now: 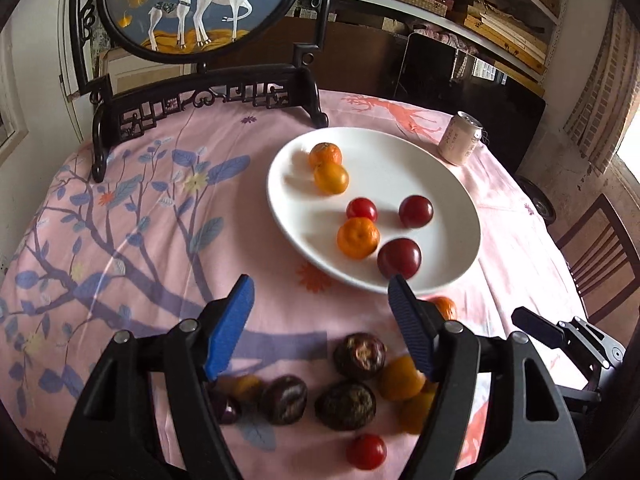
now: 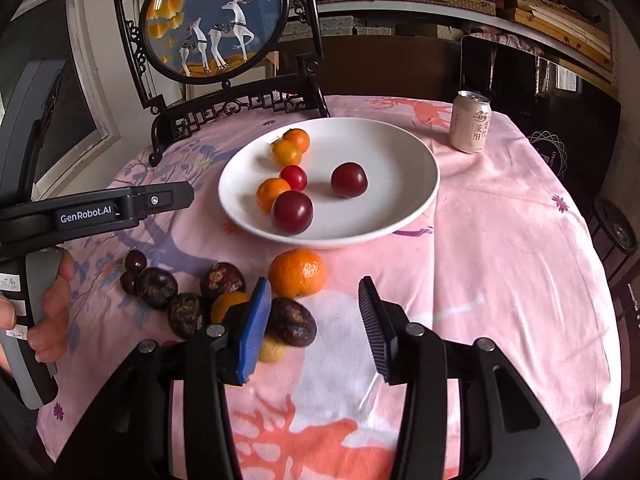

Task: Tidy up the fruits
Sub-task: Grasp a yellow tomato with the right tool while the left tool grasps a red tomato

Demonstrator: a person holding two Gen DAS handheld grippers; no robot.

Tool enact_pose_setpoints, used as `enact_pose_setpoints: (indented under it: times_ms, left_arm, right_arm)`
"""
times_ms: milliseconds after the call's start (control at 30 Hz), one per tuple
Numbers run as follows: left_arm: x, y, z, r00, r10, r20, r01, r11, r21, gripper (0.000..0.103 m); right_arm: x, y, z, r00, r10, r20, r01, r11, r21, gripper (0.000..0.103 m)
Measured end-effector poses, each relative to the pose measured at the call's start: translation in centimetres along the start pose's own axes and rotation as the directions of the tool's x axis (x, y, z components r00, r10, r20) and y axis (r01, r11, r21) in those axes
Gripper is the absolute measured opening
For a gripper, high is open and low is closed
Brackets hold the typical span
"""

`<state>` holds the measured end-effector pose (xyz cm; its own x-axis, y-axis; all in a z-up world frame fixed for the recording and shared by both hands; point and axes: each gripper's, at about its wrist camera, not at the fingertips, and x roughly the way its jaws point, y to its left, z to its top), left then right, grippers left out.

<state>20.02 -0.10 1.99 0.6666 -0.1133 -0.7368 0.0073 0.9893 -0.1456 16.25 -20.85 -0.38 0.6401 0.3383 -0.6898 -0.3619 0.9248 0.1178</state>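
Observation:
A white plate [image 1: 400,160] [image 2: 392,152] holds three mandarins, two dark red plums and a small red tomato. On the cloth in front of it lie several dark brown wrinkled fruits [image 1: 346,405] [image 2: 290,320], loose mandarins [image 2: 297,273] [image 1: 401,378], small plums [image 2: 135,260] and a red tomato [image 1: 366,451]. My left gripper [image 1: 320,320] is open and empty, above the loose fruit pile. My right gripper [image 2: 314,320] is open and empty, just right of the pile, with one dark fruit beside its left finger.
A pale drink can [image 1: 460,138] [image 2: 470,122] stands at the back right of the pink tablecloth. A black carved stand with a round deer picture [image 1: 200,96] [image 2: 224,104] stands behind the plate. A wooden chair [image 1: 600,248] is at the right.

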Motion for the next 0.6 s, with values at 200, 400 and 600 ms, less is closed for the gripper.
enact_pose_setpoints:
  times_ms: [200, 400, 600]
  left_arm:
    - [-2.6, 0.8, -4.3, 1.000, 0.009, -0.011, -0.009, 1.000, 0.016, 0.077]
    - [-4.2, 1.8, -7.8, 1.000, 0.012, -0.028, -0.012, 1.000, 0.026, 0.078]
    - [-5.0, 3.4, -10.7, 0.998, 0.005, -0.059, -0.002, 0.999, 0.044, 0.078]
  right_arm:
    - [-2.5, 1.2, -2.9, 1.000, 0.017, 0.009, -0.017, 1.000, -0.001, 0.046]
    - [-2.7, 3.1, -4.9, 0.999, 0.023, -0.034, -0.024, 0.999, -0.044, 0.046]
    - [-0.9, 4.7, -6.4, 0.994, 0.036, -0.105, -0.045, 0.996, -0.080, 0.046]
